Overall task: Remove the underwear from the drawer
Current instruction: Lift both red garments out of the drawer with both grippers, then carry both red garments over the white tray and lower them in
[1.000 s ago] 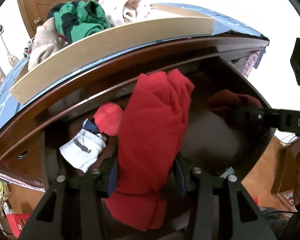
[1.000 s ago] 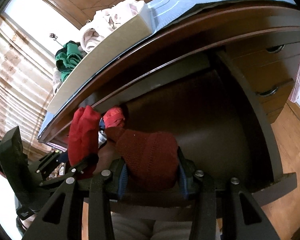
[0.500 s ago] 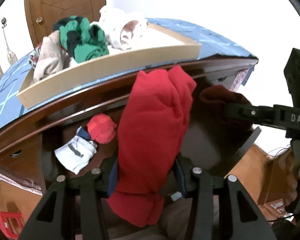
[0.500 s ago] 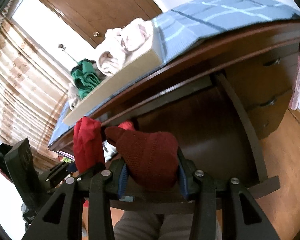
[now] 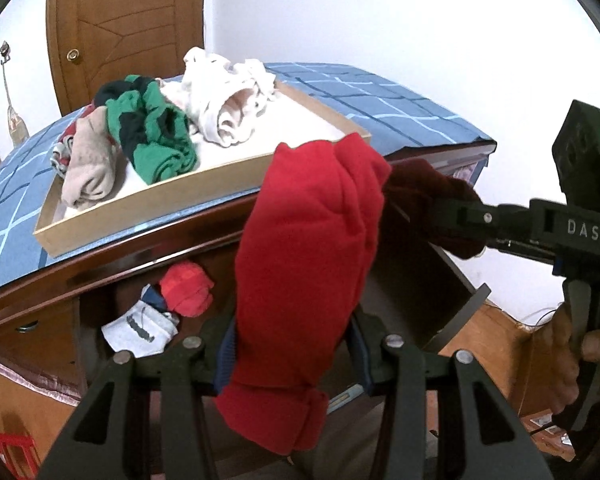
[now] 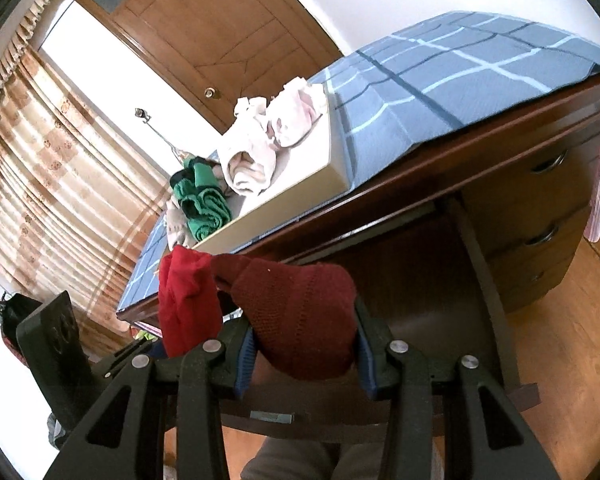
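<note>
Red underwear (image 5: 308, 264) sat clamped in the left gripper (image 5: 292, 344), a maroon pair (image 6: 300, 312) in the right gripper (image 6: 304, 360), both clear above the drawer (image 5: 452, 304). Two pieces (image 5: 164, 312) remained inside; several filled the tray (image 5: 204, 188) on the worktop.

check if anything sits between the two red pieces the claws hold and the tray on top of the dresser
Nothing visible blocks the way. The bright red piece and the dark red piece are both lifted clear of the drawer. The tray is open-topped, with bare floor at its right end.
</note>
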Tool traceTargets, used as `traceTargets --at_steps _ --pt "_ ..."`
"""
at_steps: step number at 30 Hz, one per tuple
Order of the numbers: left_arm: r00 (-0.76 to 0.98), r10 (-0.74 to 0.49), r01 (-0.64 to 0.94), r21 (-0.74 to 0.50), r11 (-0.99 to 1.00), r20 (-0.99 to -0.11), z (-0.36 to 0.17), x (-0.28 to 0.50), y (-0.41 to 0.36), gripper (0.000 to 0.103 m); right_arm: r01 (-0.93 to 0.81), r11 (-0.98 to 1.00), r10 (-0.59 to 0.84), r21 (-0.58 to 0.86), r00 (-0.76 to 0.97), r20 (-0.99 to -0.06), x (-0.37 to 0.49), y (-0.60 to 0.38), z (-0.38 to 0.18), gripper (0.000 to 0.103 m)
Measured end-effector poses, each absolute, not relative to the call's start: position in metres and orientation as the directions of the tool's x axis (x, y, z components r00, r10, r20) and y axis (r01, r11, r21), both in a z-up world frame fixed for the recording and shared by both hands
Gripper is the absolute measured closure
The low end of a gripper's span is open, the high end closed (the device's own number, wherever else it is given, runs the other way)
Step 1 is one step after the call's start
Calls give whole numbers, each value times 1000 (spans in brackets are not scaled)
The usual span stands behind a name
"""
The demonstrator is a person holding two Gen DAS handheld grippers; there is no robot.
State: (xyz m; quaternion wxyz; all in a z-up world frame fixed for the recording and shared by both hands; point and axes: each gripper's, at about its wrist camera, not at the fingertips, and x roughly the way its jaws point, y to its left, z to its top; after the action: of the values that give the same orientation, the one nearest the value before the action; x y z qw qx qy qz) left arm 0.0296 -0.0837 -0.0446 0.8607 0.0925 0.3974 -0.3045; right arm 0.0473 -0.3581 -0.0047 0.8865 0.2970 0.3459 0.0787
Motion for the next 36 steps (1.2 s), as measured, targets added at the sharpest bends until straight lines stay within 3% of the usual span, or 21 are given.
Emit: traceTargets --at_steps 36 --pt "629 -484 519 -135 844 -608 11 86 -112 57 84 819 213 567 874 -437 121 -371 60 59"
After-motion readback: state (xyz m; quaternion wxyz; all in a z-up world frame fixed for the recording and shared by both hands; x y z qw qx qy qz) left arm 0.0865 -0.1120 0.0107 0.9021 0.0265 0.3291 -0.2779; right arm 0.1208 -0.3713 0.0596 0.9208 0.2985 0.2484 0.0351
